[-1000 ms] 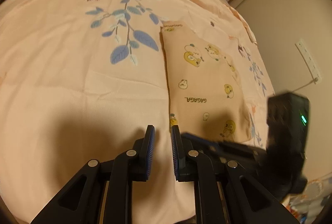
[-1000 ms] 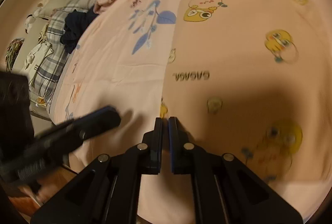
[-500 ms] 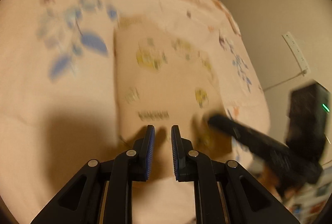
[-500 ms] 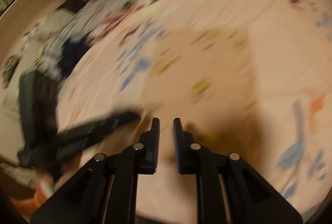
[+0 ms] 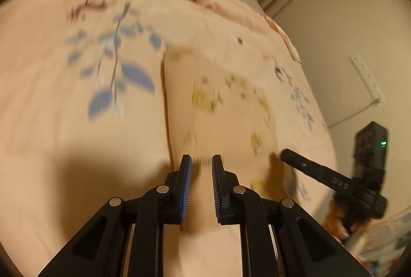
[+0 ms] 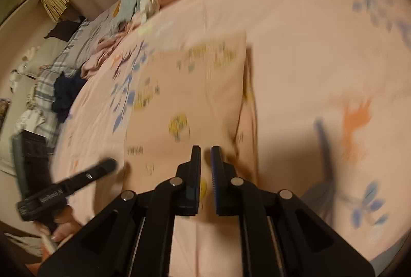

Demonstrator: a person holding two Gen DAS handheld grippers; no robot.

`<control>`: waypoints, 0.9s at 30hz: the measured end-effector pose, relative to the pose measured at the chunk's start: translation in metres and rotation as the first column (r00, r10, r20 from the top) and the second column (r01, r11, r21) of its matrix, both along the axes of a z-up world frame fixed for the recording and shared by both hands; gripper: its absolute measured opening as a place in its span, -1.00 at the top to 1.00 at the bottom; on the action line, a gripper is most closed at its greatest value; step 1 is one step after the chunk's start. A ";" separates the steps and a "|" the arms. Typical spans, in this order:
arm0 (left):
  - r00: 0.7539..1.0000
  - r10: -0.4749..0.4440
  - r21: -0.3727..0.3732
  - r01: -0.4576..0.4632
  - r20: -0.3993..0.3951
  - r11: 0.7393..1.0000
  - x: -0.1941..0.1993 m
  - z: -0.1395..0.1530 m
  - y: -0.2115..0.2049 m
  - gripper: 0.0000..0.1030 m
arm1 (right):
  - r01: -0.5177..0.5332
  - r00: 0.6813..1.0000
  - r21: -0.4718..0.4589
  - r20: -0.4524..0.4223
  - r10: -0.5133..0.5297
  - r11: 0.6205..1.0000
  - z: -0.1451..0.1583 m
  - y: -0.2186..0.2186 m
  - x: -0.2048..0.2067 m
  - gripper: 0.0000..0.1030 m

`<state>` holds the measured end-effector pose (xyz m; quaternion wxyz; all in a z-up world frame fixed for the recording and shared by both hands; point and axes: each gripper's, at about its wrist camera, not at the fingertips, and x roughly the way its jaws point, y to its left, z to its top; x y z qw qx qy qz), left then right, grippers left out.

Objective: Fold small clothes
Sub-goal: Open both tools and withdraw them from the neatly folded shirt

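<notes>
Left tool [image 5: 201, 164] and right tool [image 6: 205, 154]: jaws slightly apart, gripping nothing.
Folded cartoon-print garment [image 6: 190, 102] lies flat on pink bed cover [image 5: 64, 122], just ahead of both tools.

- A pink floral bedspread [image 5: 77, 143] fills most of both views.
- Beige wall [image 5: 341, 27] at right, white power strip [image 5: 366, 79] mounted there.
- Upper left, perhaps a plaid blanket [image 6: 51, 76], blurred.
- Warm, dim light.
</notes>
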<state>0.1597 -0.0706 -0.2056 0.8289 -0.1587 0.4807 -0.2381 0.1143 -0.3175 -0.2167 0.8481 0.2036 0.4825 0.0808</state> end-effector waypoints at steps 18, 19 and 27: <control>0.993 -0.034 0.306 -0.004 0.116 0.952 -0.017 -0.040 -0.028 0.77 | 0.110 0.993 -0.081 -0.041 -0.113 0.991 -0.045 -0.016 0.010 0.44; 0.993 -0.033 0.318 -0.007 0.118 0.948 -0.019 -0.039 -0.030 0.77 | 0.109 0.993 -0.092 -0.040 -0.113 0.990 -0.044 -0.014 0.008 0.44; 0.990 -0.033 0.377 -0.023 0.140 0.926 -0.034 -0.037 -0.032 0.77 | 0.113 0.992 -0.046 -0.058 -0.116 0.992 -0.046 -0.016 -0.012 0.38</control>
